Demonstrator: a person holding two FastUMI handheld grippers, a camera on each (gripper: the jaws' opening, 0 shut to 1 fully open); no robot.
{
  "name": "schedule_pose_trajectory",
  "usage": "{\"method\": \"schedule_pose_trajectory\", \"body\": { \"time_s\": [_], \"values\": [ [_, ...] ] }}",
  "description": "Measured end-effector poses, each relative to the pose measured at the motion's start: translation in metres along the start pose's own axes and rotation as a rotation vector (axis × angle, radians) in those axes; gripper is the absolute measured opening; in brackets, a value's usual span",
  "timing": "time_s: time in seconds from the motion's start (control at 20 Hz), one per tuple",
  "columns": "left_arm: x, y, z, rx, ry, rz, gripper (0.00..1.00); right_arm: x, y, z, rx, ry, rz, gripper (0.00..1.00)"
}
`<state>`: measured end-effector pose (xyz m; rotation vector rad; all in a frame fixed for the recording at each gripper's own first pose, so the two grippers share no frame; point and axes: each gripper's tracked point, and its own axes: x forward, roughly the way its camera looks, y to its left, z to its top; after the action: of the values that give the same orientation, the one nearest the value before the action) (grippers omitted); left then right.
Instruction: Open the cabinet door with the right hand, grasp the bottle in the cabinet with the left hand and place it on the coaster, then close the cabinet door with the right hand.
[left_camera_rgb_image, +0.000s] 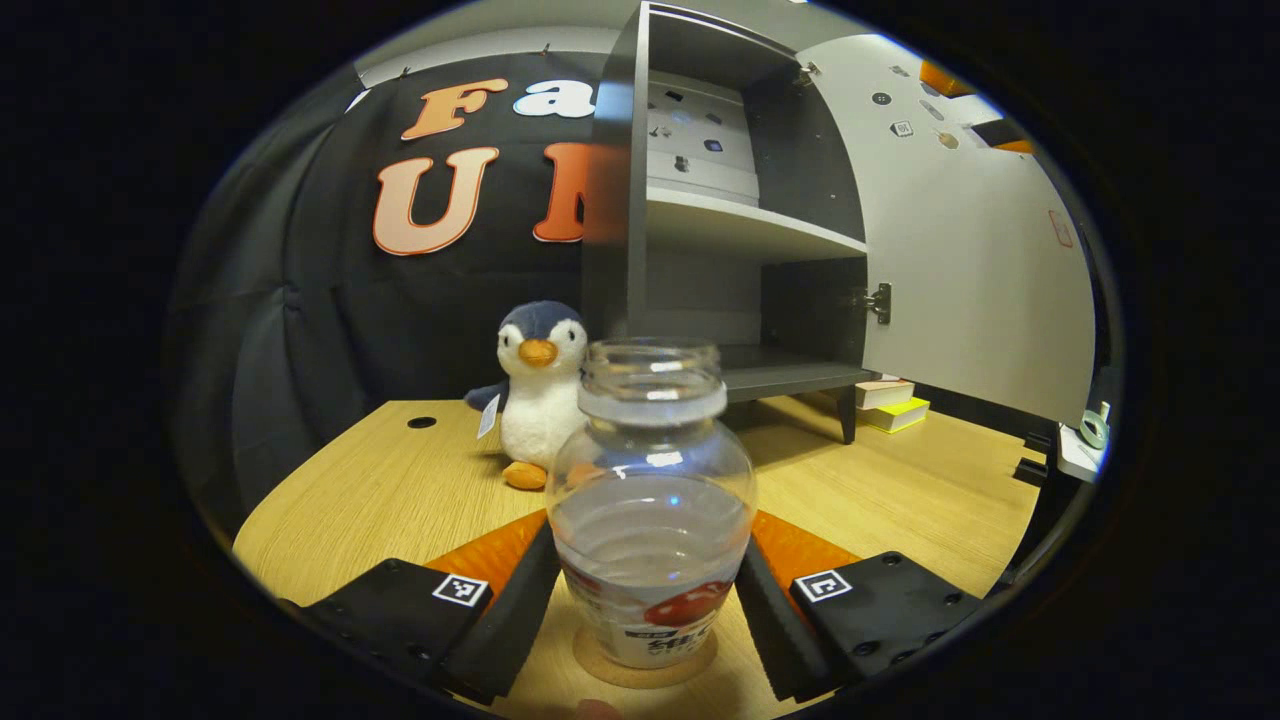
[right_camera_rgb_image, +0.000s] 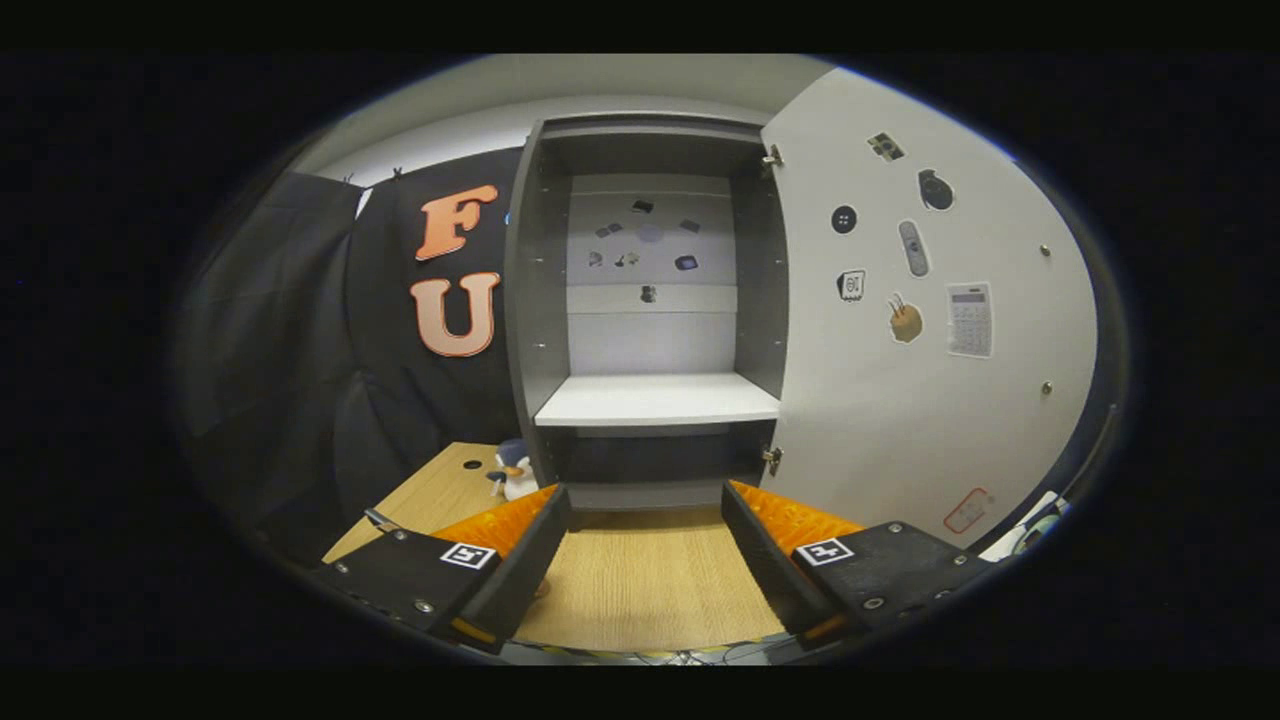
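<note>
Holding: my left gripper (left_camera_rgb_image: 648, 590) straddles the bottle (left_camera_rgb_image: 650, 510), fingers just beside its sides; I cannot tell if they press.
Bottle: upright on the coaster (left_camera_rgb_image: 645, 668), near the desk's (left_camera_rgb_image: 380, 490) front edge.
Right gripper (right_camera_rgb_image: 645, 545): spread wide, nothing between, facing the cabinet (right_camera_rgb_image: 650, 300).
Door (right_camera_rgb_image: 930, 330): swung open.
Penguin (left_camera_rgb_image: 538, 390): beside the cabinet's left wall.

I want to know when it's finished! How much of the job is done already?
Done: the cabinet door is swung wide open, and the bottle is out of the cabinet, standing on the coaster. In hand: the left gripper has its jaws either side of the bottle; whether they grip it is unclear. Left: let go, then the open right gripper closes the door.
</note>
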<state>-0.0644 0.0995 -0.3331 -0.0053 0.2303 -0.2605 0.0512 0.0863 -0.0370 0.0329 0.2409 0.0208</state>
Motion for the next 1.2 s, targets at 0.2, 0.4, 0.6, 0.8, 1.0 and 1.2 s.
{"method": "schedule_pose_trajectory", "body": {
  "time_s": [0.2,0.4,0.6,0.8,1.0,1.2],
  "values": [
    [-0.003,-0.007,0.007,0.025,-0.016,-0.010,0.96,-0.002,-0.002,-0.004,0.017,0.008,0.005,0.94],
    [-0.004,-0.005,0.019,0.021,-0.032,0.002,0.96,-0.006,-0.001,-0.005,0.011,0.007,0.013,0.93],
    [-0.003,-0.003,0.047,0.029,-0.072,0.018,0.95,-0.008,-0.006,-0.005,0.010,-0.003,0.008,0.94],
    [-0.004,-0.004,0.081,0.029,-0.108,0.026,0.95,-0.015,-0.014,0.007,0.023,-0.040,0.004,0.94],
    [-0.010,-0.006,0.114,0.041,-0.136,0.026,0.95,-0.026,-0.028,0.020,0.035,-0.088,-0.012,0.94],
    [-0.022,-0.013,0.149,0.035,-0.130,0.026,0.95,-0.044,-0.041,0.031,0.037,-0.126,-0.019,0.93]
  ]
}}
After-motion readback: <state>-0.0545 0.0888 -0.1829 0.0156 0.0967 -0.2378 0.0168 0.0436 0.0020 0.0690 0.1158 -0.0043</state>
